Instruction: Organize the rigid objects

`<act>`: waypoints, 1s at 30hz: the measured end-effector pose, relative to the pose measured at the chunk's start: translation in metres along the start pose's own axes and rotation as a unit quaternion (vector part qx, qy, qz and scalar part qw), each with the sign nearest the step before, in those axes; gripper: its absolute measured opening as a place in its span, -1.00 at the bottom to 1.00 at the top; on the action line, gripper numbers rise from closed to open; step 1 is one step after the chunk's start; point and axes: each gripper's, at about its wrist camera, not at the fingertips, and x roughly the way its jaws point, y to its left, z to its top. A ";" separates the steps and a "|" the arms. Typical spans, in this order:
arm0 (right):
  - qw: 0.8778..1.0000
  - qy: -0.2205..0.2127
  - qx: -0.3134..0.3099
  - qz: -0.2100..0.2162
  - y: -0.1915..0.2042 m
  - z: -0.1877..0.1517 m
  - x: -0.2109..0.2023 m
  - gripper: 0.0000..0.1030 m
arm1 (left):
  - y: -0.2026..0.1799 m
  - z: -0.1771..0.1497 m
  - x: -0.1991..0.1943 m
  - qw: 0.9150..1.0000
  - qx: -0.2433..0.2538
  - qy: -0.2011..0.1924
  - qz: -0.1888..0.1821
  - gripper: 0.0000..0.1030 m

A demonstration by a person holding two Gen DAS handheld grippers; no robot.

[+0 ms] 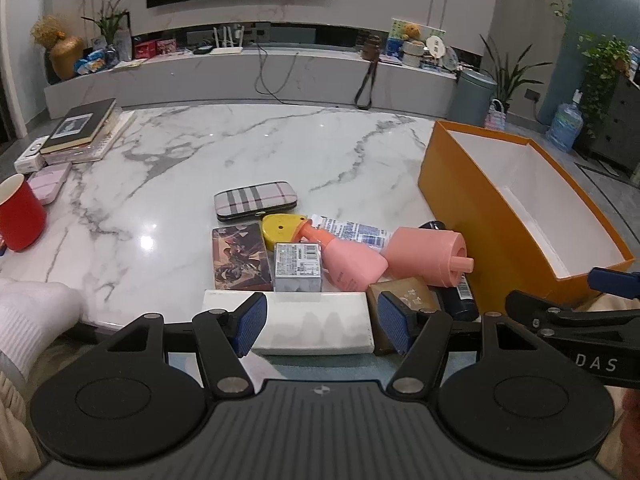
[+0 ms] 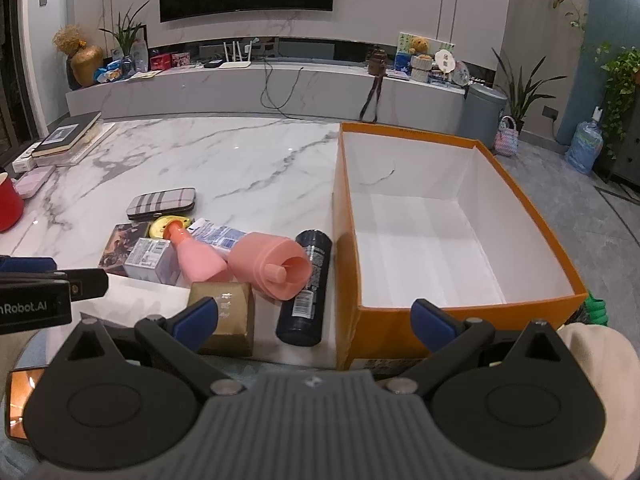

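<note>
On the marble desk [image 1: 240, 140], an orange box [image 2: 404, 320] stands open; pink bottle [image 2: 200, 258], dark can [image 2: 308, 288] and small boxes lie just left of it. Left hand-held gripper [image 1: 322, 322] and right hand-held gripper [image 2: 316, 320] are both released, holding nothing.

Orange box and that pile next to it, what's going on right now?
Nothing is picked up yet. The orange box sits empty on the marble table. Both the left gripper and the right gripper are open at the near edge, the left one over the white box. The pink bottle and dark can lie loose beside the box.
</note>
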 end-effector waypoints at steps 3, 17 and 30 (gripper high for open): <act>1.000 0.001 -0.001 0.013 0.001 0.001 0.003 0.95 | 0.008 0.004 0.000 1.000 0.007 0.003 -0.014 0.42; 0.992 0.057 -0.053 0.102 0.031 0.018 0.050 0.33 | 0.032 0.009 0.026 0.996 0.034 0.069 -0.037 0.25; 0.983 0.124 -0.034 0.134 0.044 0.007 0.095 0.37 | 0.028 0.018 0.077 0.945 0.278 0.133 -0.106 0.46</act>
